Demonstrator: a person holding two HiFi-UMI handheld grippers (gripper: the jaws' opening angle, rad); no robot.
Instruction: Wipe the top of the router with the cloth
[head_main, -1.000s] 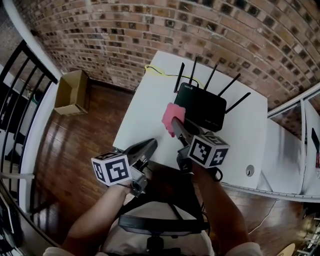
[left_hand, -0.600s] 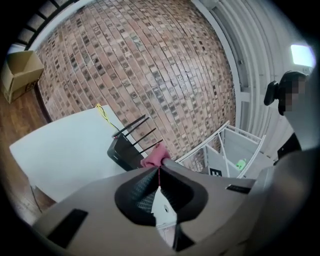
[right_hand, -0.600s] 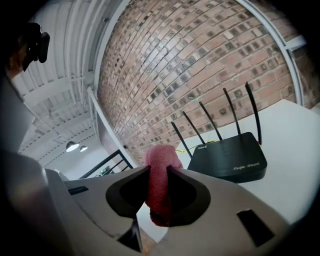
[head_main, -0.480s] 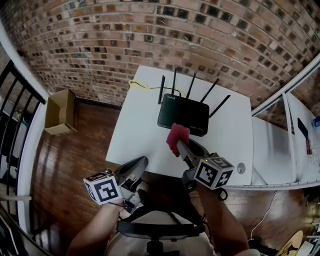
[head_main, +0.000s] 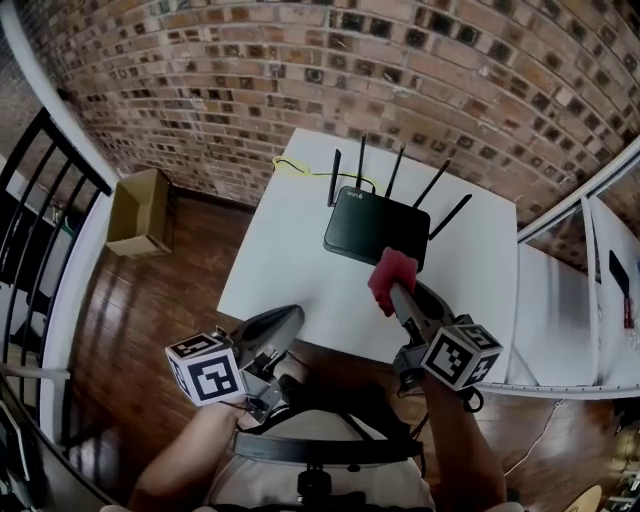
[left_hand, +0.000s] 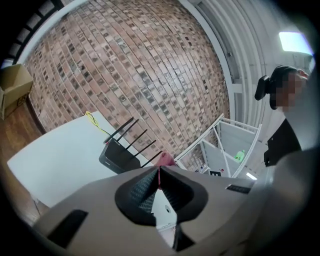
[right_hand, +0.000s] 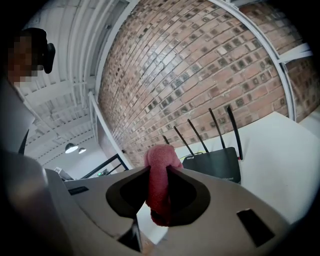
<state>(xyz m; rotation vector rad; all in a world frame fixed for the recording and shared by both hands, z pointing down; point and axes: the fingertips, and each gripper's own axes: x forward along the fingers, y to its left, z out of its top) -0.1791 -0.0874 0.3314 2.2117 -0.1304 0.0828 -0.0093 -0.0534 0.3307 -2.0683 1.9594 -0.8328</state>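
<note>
Two tongs in frame, one loaded. Right tongs pinch a pink cloth: the fabric is bunched between the pads, a fold bulging above the tips and a tail hanging below. Left tongs are pressed together with nothing between them, held low at the near edge of the worktop, well apart from the router.

Router: black, flat, lying toward the far side of the white worktop, five antennas raised along its back edge. A yellow cable runs off behind it toward the brick wall. A cardboard box sits on the floor to the left, not involved.

Cloth position: the head view puts it over the router's near right corner. The right gripper view shows the router ahead of and below the tips, so I judge the cloth to be in the air, not yet on the lid. Contact cannot be confirmed from either view.

Step in hand: approach. No wiping has begun as far as the frames show.

Next move, as I judge it: lower the cloth onto the top panel, press lightly and sweep across it, stopping short of the antennas. The router is light and unbraced and may slide, so the empty left tongs could steady a side.
</note>
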